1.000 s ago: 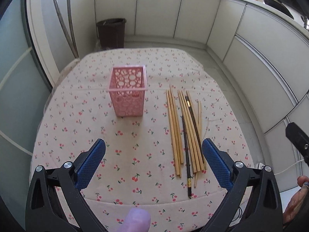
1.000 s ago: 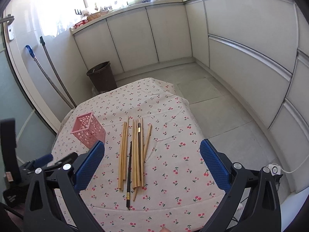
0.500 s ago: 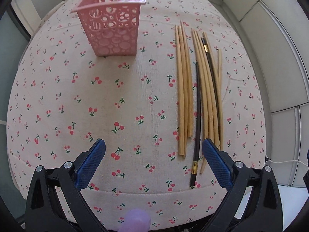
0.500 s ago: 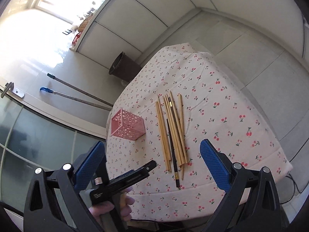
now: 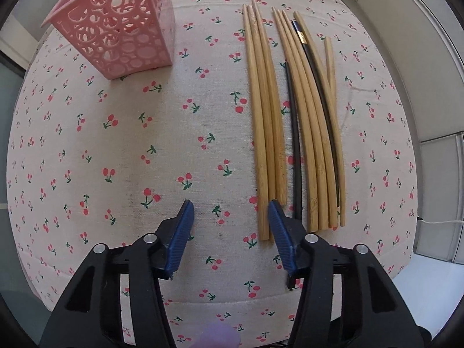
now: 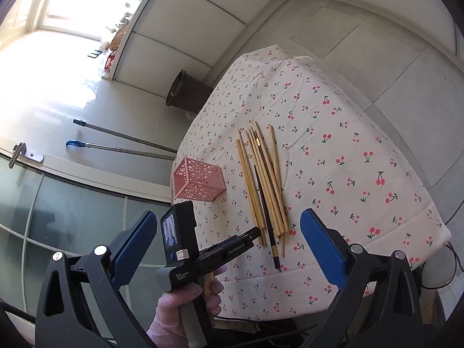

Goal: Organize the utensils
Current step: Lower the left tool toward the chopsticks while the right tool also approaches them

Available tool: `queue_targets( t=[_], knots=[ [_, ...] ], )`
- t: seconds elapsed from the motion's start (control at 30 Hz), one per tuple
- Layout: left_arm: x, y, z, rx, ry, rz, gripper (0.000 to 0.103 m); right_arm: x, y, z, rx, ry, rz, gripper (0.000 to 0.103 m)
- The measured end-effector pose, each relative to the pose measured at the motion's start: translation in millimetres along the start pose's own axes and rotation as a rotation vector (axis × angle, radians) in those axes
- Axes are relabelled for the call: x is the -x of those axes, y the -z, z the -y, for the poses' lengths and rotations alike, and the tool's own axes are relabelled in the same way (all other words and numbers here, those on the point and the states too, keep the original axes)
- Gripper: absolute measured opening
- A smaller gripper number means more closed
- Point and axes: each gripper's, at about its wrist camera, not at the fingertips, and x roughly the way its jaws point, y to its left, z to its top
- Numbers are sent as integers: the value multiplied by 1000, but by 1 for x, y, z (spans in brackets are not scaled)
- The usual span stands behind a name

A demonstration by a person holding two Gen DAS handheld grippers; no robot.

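Several bamboo chopsticks (image 5: 268,121) and two dark ones (image 5: 295,150) lie side by side on the cherry-print tablecloth (image 5: 130,150). A pink perforated holder (image 5: 116,29) stands upright to their far left. My left gripper (image 5: 230,217) is low over the cloth, jaws partly open and empty, its right finger (image 5: 279,232) beside the near ends of the leftmost bamboo chopsticks. In the right wrist view the left gripper (image 6: 246,239) reaches to the chopsticks (image 6: 258,179) near the holder (image 6: 198,181). My right gripper (image 6: 229,243) is wide open, high above the table.
The table's near edge (image 5: 232,298) drops off just under the left gripper. A dark bin (image 6: 185,92) stands on the floor beyond the table, mop handles (image 6: 121,148) lean by the glass door, and white cabinets (image 6: 203,17) line the wall.
My left gripper has dropped lower and closer to the near ends of the chopsticks, and its jaws have narrowed. The right gripper has stayed high, tilted over the table.
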Motion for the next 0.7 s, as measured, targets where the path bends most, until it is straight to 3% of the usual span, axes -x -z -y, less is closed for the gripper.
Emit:
queue_targets(
  t=[0.3,0.5,0.7],
  knots=[
    [-4,2,15,-21,8,20,50,-5,3,-1,73,147,45,96],
    [-3,9,0,-1,35,5,43,-5,8,-16,241,379,154,96],
    [-8,20,16,-112,-58,50,43,-8,19,-33,417,538,237,96]
  ],
)
